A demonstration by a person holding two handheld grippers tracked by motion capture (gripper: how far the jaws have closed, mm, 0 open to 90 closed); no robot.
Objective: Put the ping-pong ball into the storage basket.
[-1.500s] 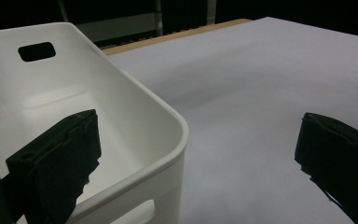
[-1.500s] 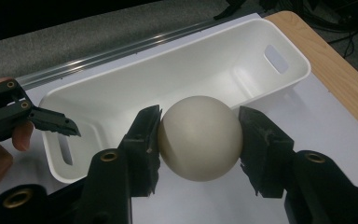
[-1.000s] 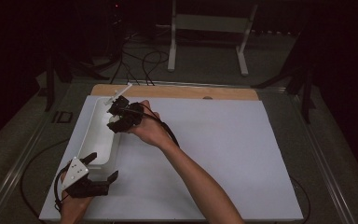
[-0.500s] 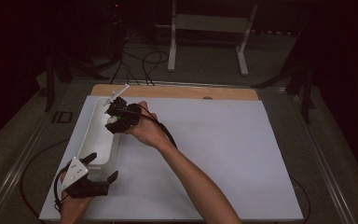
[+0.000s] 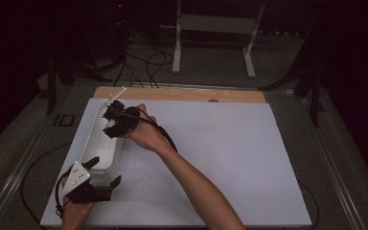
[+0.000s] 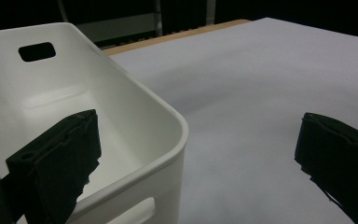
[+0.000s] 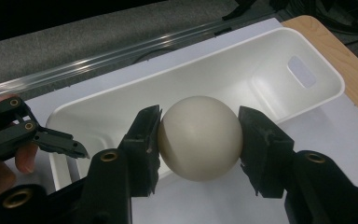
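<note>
A long white bin (image 5: 87, 143) lies along the table's left side. My right gripper (image 5: 114, 123) hovers over the bin's far half, shut on a cream ball (image 7: 200, 137) with one pad pressed on each side of it. Below the ball lies the bin's empty inside (image 7: 242, 79). My left gripper (image 5: 104, 171) stands open at the bin's near end. One of its jaws is over the bin's inside and the other is outside, with the bin's corner wall (image 6: 168, 140) between them, not touching either pad.
A white sheet (image 5: 220, 158) covers the table, with a wooden strip (image 5: 182, 94) along its far edge. The person's right forearm (image 5: 191, 182) crosses the sheet diagonally. A white stand (image 5: 211, 28) and cables sit on the floor beyond the table.
The right gripper with the ball has edged slightly left over the bin. The left gripper has stayed where it was.
</note>
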